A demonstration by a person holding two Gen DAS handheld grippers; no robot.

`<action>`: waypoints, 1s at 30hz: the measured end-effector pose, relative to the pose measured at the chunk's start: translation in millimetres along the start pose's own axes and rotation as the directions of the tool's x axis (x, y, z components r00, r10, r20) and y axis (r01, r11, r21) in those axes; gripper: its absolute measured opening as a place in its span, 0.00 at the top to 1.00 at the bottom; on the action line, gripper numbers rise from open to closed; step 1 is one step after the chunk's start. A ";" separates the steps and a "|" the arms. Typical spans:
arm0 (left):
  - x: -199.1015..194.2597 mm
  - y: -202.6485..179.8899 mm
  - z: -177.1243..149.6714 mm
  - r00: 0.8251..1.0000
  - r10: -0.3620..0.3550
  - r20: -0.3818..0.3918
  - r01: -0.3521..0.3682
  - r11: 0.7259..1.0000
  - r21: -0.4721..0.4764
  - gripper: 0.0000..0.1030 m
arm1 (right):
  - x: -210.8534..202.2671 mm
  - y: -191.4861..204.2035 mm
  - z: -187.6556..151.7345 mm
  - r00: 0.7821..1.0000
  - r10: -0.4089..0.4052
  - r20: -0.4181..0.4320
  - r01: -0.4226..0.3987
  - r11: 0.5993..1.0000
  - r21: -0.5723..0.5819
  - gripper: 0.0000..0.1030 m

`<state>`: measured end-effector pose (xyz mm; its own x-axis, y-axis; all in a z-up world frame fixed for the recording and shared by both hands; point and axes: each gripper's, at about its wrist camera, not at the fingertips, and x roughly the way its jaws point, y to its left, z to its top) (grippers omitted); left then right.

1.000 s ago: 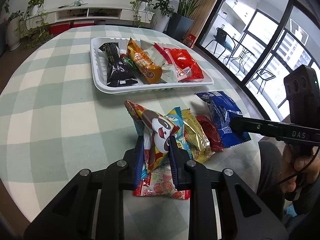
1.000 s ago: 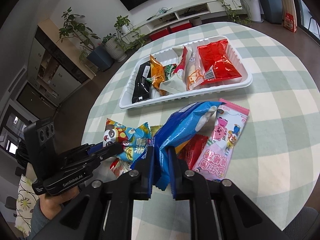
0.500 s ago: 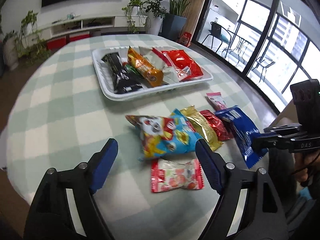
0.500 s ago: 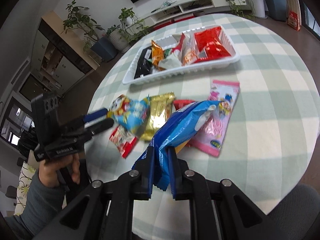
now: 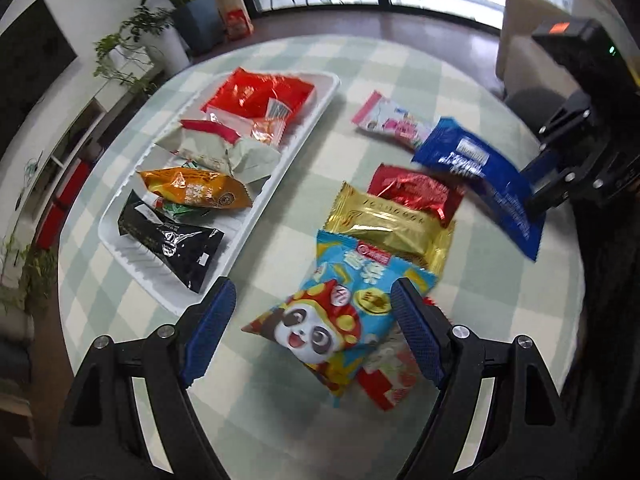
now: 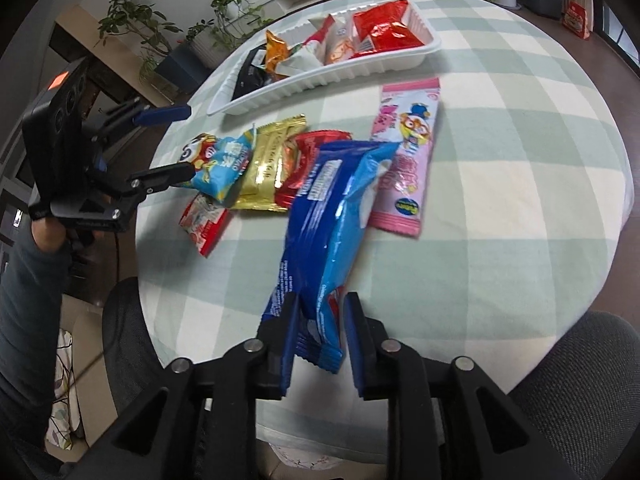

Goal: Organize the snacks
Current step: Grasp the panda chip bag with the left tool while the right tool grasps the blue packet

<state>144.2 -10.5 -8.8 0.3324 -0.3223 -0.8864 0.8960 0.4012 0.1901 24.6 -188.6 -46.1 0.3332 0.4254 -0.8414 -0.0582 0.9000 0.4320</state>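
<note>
My left gripper [image 5: 312,336] is open and empty, its fingers either side of the panda snack bag [image 5: 340,312] that lies on the table. My right gripper [image 6: 318,336] is shut on the tail of the blue snack pack [image 6: 332,208], which also shows in the left wrist view [image 5: 480,176]. A gold pack [image 5: 388,224], a red foil pack [image 5: 416,192], a pink pack [image 5: 392,120] and a small red-and-white pack [image 5: 388,376] lie on the table. The white tray [image 5: 132,248] holds several snacks.
The round table has a green checked cloth [image 6: 500,208]. A grey office chair [image 6: 580,360] stands at the near right edge and another chair [image 6: 124,312] at the near left. Potted plants [image 5: 160,32] and a low shelf stand beyond the table.
My left gripper let go of the panda bag and opened, then swung round to view it from another side. My right gripper kept the blue pack and drew it back a little.
</note>
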 end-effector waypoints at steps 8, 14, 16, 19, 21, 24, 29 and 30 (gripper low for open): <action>24.7 -4.0 2.8 0.987 -0.111 -0.114 0.119 0.991 0.063 0.23 | -6.2 -13.8 2.0 0.999 0.034 0.020 -0.035 0.997 0.068 0.52; 38.0 -16.8 0.8 0.982 -0.098 -0.159 0.115 0.988 0.105 0.23 | -7.6 -15.3 5.1 0.998 0.046 0.033 -0.050 0.993 0.109 0.42; 38.8 -19.0 0.8 0.984 -0.078 -0.161 0.097 0.988 0.118 0.26 | -8.5 -12.7 6.2 0.999 0.036 0.037 -0.040 0.993 0.112 0.41; 38.4 -20.2 2.1 0.986 -0.075 -0.152 0.090 0.991 0.099 0.37 | -9.5 -8.4 8.9 0.999 0.015 0.047 -0.020 0.994 0.107 0.36; 38.0 -21.4 0.9 0.987 -0.075 -0.144 0.087 0.993 0.074 0.43 | -8.8 -4.0 10.6 0.999 0.007 0.049 -0.012 0.995 0.099 0.36; 37.6 -20.2 -0.9 0.989 -0.087 -0.119 0.089 0.996 0.012 0.55 | -7.6 5.0 12.6 0.998 -0.009 0.058 0.005 0.998 0.070 0.36; 33.2 -21.4 -7.0 0.993 -0.089 -0.081 0.083 0.994 -0.072 0.56 | 0.2 15.3 13.2 0.997 -0.057 0.058 0.055 0.998 0.035 0.36; 31.9 -22.3 -7.6 0.993 -0.088 -0.076 0.082 0.993 -0.083 0.56 | 3.0 15.4 13.8 0.997 -0.064 0.052 0.062 0.997 0.037 0.36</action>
<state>132.7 -23.2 -44.6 0.2288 -0.2906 -0.9291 0.8926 0.4436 0.0811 37.6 -174.7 -37.5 0.3844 0.3612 -0.8496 -0.0028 0.9207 0.3902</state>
